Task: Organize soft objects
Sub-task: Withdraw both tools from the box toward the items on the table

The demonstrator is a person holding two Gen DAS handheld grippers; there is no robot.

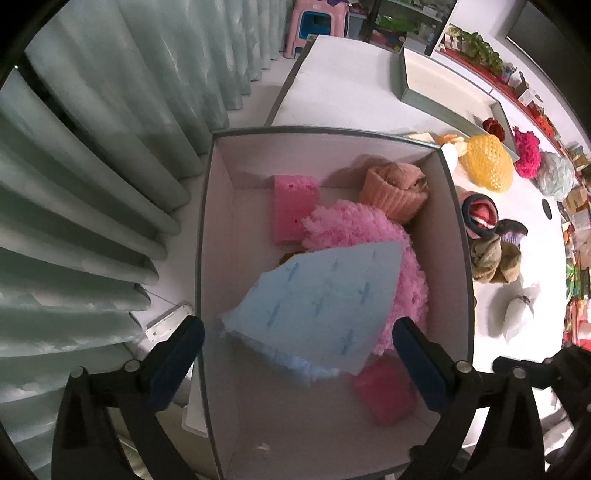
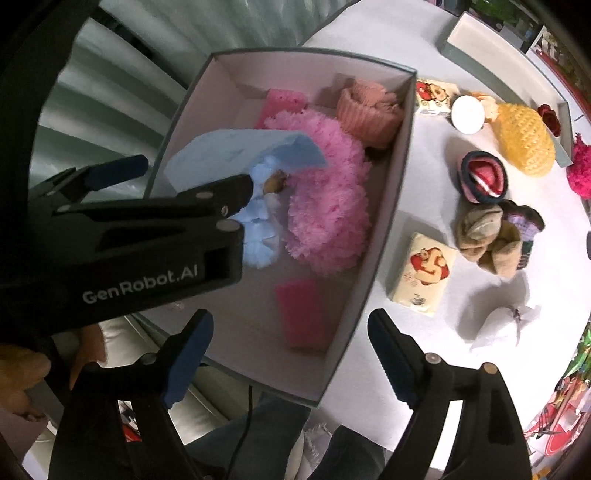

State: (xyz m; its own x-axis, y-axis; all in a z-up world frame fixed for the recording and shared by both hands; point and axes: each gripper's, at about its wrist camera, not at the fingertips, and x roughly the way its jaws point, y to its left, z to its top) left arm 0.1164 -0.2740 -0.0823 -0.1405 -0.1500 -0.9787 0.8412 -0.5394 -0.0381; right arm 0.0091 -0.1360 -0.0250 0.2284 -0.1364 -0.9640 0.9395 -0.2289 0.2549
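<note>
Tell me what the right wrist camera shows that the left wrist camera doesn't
Only the right wrist view shows the two cartoon-printed packets on the table, beside the box, and the left tool from outside, open over the blue cloth. Only the left wrist view shows the pink stool beyond the table. Both share the grey box, pink fluffy pom, pink sponges, peach knit, yellow knit and brown socks.

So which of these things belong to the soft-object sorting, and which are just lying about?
Part of the job:
- grey box
- blue mop pad
- pink fluffy pad
- yellow knitted piece
- rolled socks
- left gripper, open

Just lying about:
- tissue packs
- curtain
- pink stool
</note>
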